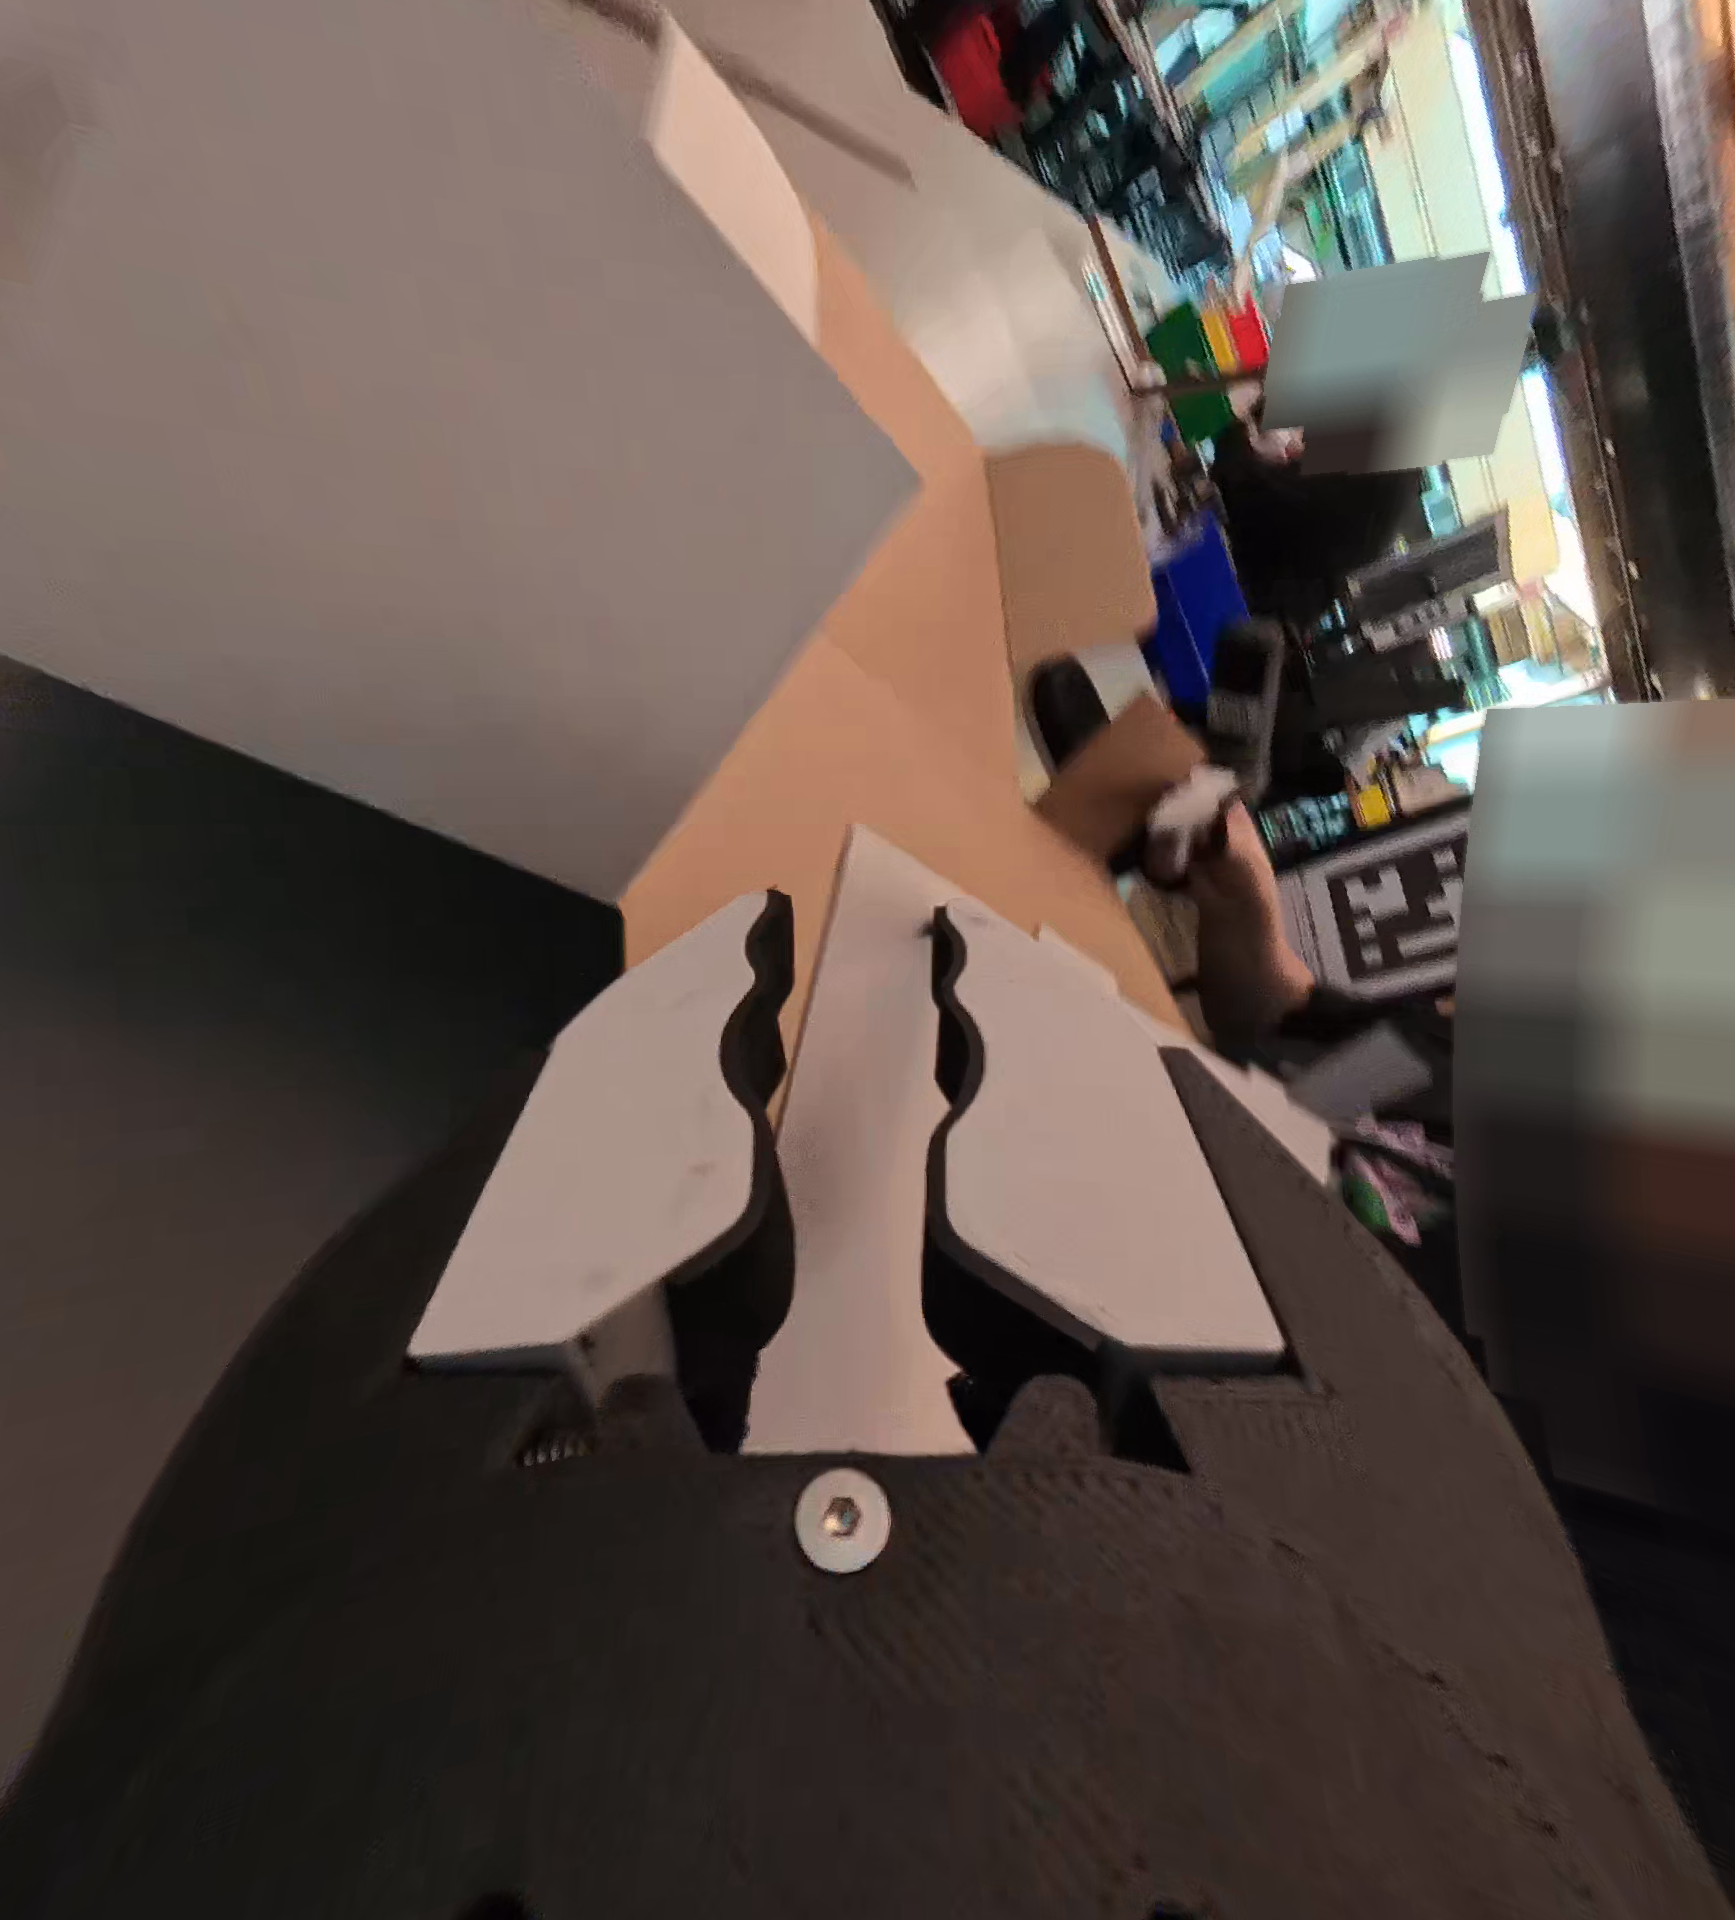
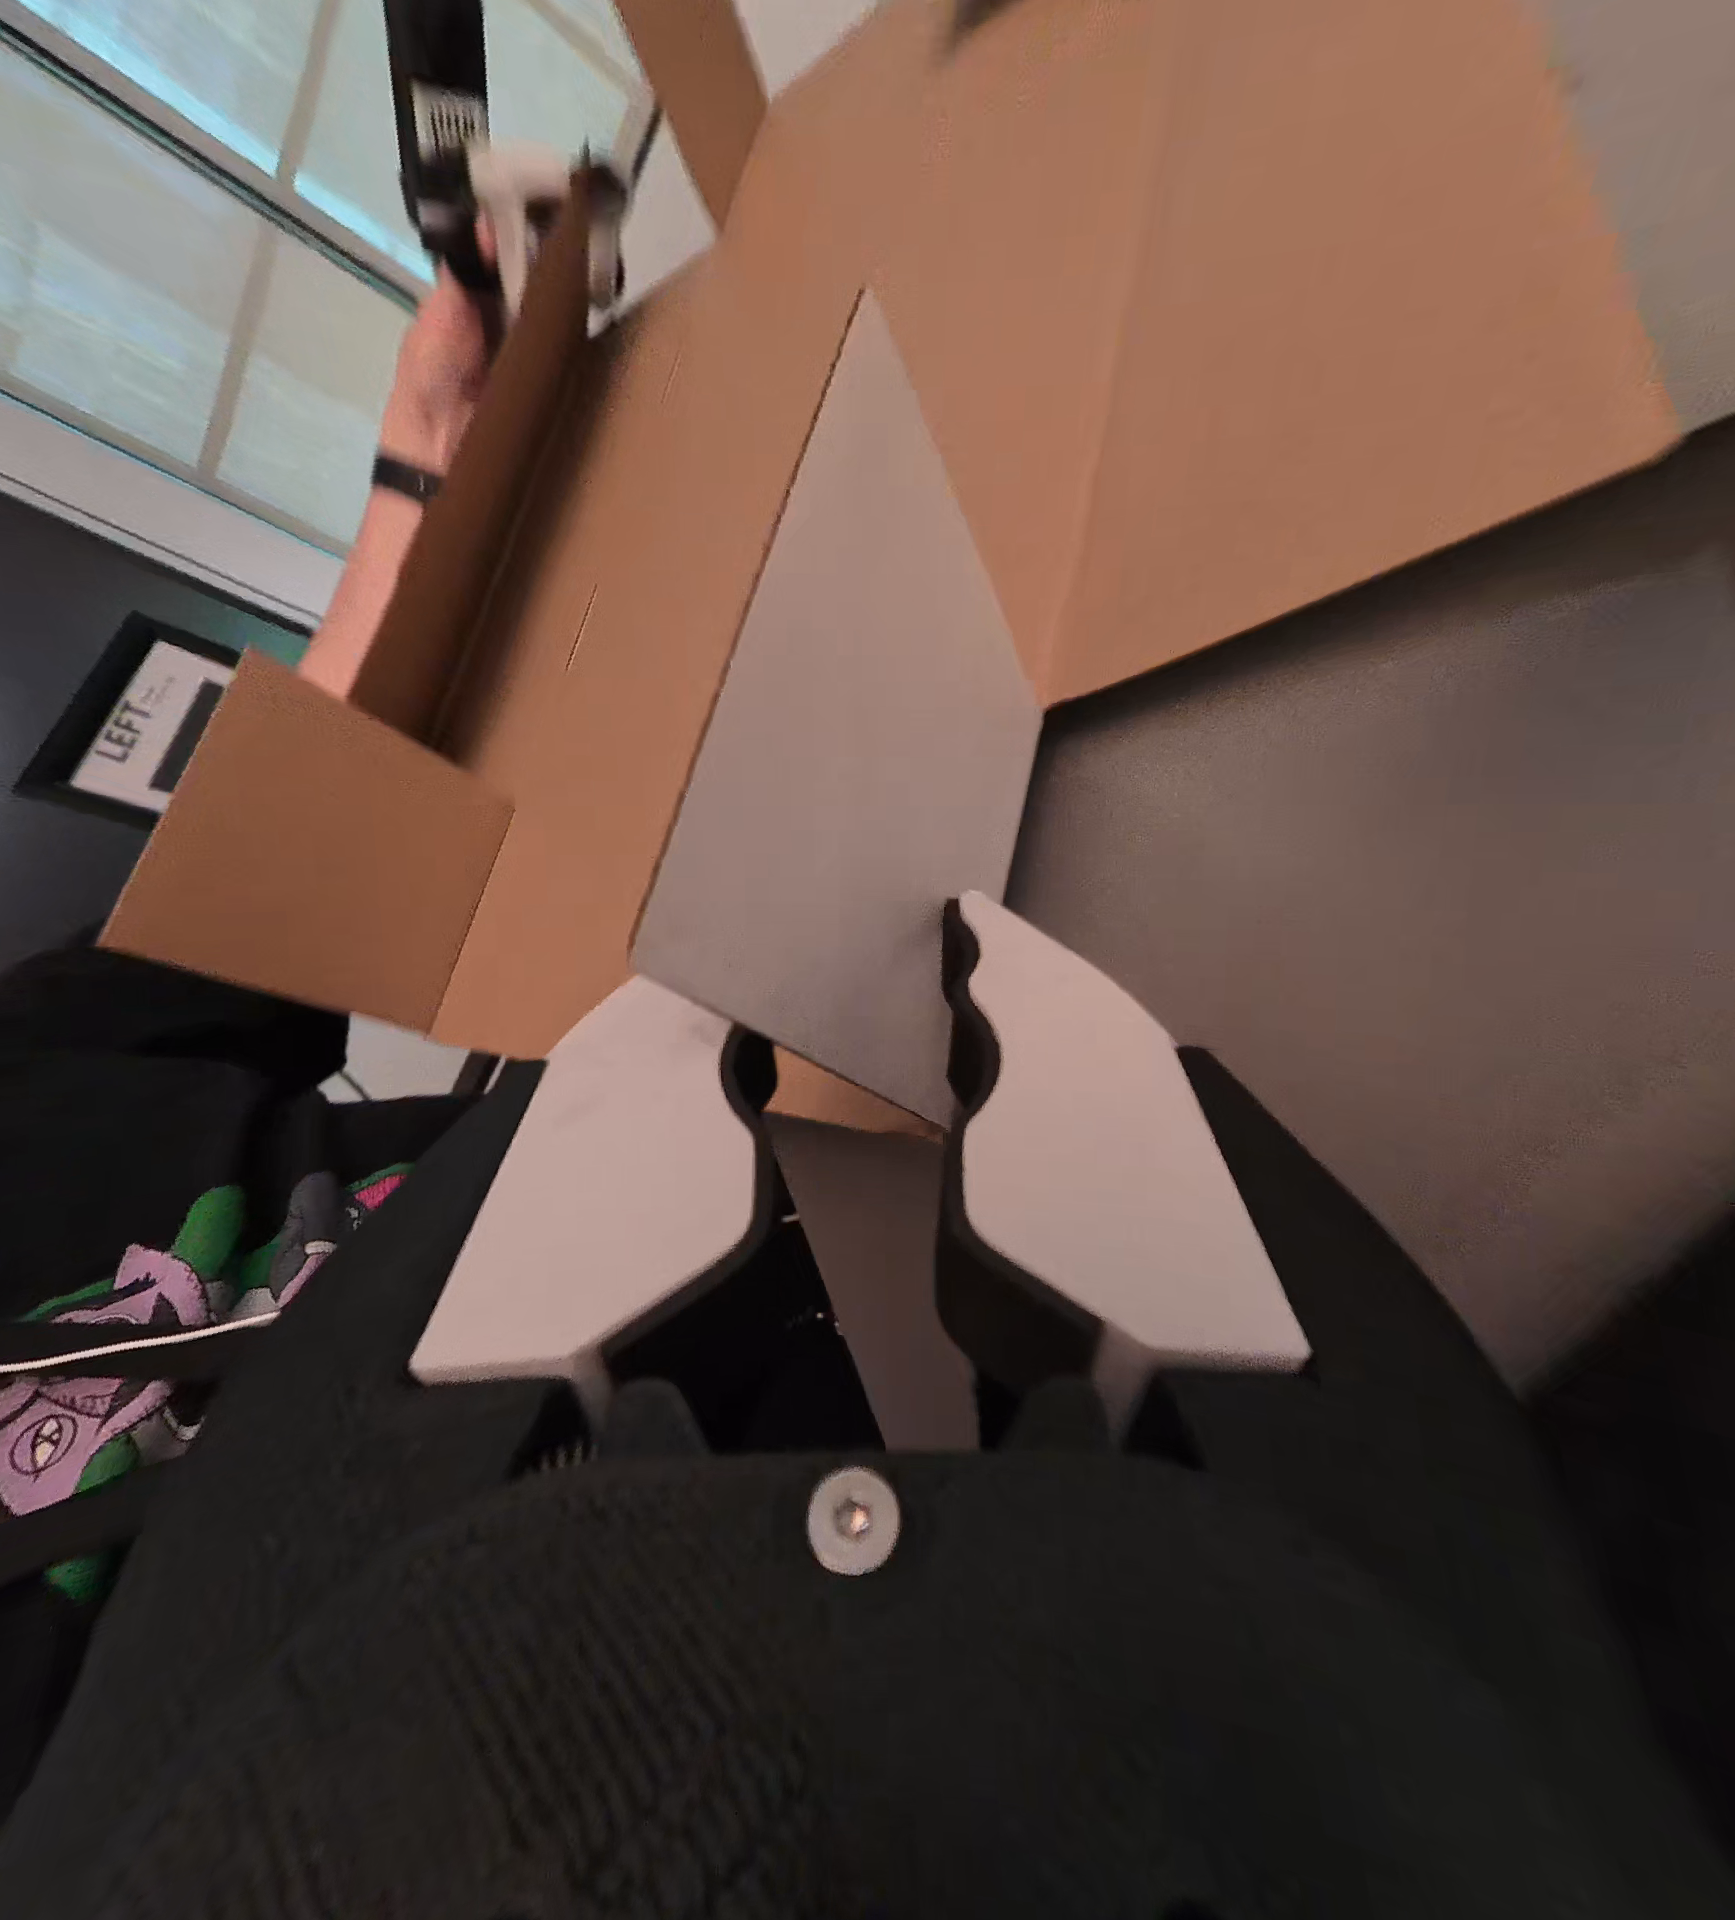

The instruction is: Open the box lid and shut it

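Note:
The box is cardboard, white outside [image 1: 323, 416] and brown inside [image 1: 894, 644]. Its lid is lifted, with the brown inner face [image 2: 1206, 312] in view. My left gripper [image 1: 858, 914] is shut on a white flap of the lid [image 1: 863, 1143] that runs between its fingers. My right gripper [image 2: 847, 977] is shut on a white side flap of the lid [image 2: 842, 727]; the flap covers its left fingertip. Each gripper also shows far off in the other view, pinching a brown flap: the right one in the left wrist view [image 1: 1195, 821], the left one in the right wrist view [image 2: 520, 208].
The box stands on a dark tabletop [image 2: 1414, 831]. A person's forearm [image 2: 427, 395] and dark printed clothing [image 2: 115, 1351] are close on the left. A framed sign [image 2: 146, 727] hangs on a dark wall. Shelves with coloured items [image 1: 1206, 353] are behind.

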{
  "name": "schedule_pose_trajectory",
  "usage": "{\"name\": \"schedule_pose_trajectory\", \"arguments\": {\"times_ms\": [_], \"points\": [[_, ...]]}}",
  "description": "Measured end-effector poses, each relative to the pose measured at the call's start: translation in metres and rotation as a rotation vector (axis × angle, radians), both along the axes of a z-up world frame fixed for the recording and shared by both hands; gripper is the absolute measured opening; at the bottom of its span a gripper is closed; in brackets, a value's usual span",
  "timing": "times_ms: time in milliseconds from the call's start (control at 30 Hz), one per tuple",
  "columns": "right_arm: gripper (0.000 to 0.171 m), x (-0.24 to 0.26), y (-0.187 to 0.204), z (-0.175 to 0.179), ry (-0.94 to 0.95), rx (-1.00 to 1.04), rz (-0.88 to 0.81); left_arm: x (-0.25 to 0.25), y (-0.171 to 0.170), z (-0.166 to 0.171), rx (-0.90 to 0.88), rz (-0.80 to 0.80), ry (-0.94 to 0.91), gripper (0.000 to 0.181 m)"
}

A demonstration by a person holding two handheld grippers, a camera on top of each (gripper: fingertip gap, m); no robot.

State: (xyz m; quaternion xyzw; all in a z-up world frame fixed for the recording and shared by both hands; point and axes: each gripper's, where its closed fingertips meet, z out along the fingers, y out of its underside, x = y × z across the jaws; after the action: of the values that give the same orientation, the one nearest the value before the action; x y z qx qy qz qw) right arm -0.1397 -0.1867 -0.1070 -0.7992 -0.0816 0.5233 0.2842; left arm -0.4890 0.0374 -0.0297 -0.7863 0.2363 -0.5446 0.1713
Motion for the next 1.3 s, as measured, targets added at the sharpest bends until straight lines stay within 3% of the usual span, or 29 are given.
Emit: {"name": "schedule_pose_trajectory", "arguments": {"times_ms": [100, 167, 267, 333, 400, 467, 633, 700, 733, 867, 1000, 1100, 1200, 1300], "points": [[0.034, -0.024, -0.011, -0.007, 0.023, -0.025, 0.057, -0.008, 0.054, 0.013, -0.009, 0.153, -0.077, 0.028], [0.032, -0.023, -0.022, -0.004, 0.022, -0.020, 0.092, -0.018, 0.071, 0.023, 0.043, 0.204, -0.050, 0.027], [0.027, 0.011, -0.034, 0.019, 0.025, 0.071, 0.075, -0.035, 0.068, 0.036, 0.211, 0.237, 0.185, 0.033], [0.024, 0.056, -0.026, 0.038, -0.031, 0.195, -0.025, -0.025, 0.049, 0.056, 0.266, 0.222, 0.232, 0.019], [0.022, 0.112, -0.001, 0.048, -0.128, 0.327, -0.191, 0.010, 0.019, 0.064, 0.243, 0.134, 0.253, 0.000], [0.000, 0.145, 0.020, 0.052, -0.088, 0.383, -0.256, 0.060, -0.016, 0.057, 0.180, -0.026, 0.297, 0.000], [0.002, 0.141, 0.044, 0.007, 0.044, 0.048, -0.094, 0.183, -0.075, 0.029, 0.133, -0.341, 0.356, 0.000], [0.022, 0.126, 0.050, 0.008, 0.132, -0.016, -0.059, 0.217, -0.074, 0.010, 0.159, -0.417, 0.446, 0.000], [0.025, 0.118, 0.050, 0.011, 0.166, -0.027, -0.026, 0.232, -0.068, 0.001, 0.171, -0.439, 0.484, 0.000], [0.019, 0.102, 0.069, 0.049, 0.330, 0.093, -0.045, 0.294, -0.039, -0.024, 0.134, -0.491, 0.553, 0.000], [0.000, 0.101, 0.103, 0.043, 0.166, 0.102, -0.075, 0.359, -0.028, -0.017, 0.119, -0.534, 0.468, 0.000], [0.000, 0.103, 0.127, 0.008, -0.027, -0.051, -0.082, 0.398, -0.043, 0.003, 0.144, -0.602, 0.342, 0.000], [0.000, 0.107, 0.140, -0.039, -0.241, -0.160, -0.066, 0.417, -0.072, 0.002, 0.133, -0.693, 0.298, 0.000], [0.000, 0.094, 0.140, -0.046, -0.202, -0.226, 0.014, 0.430, -0.096, -0.012, 0.082, -0.734, 0.278, 0.000]]}}
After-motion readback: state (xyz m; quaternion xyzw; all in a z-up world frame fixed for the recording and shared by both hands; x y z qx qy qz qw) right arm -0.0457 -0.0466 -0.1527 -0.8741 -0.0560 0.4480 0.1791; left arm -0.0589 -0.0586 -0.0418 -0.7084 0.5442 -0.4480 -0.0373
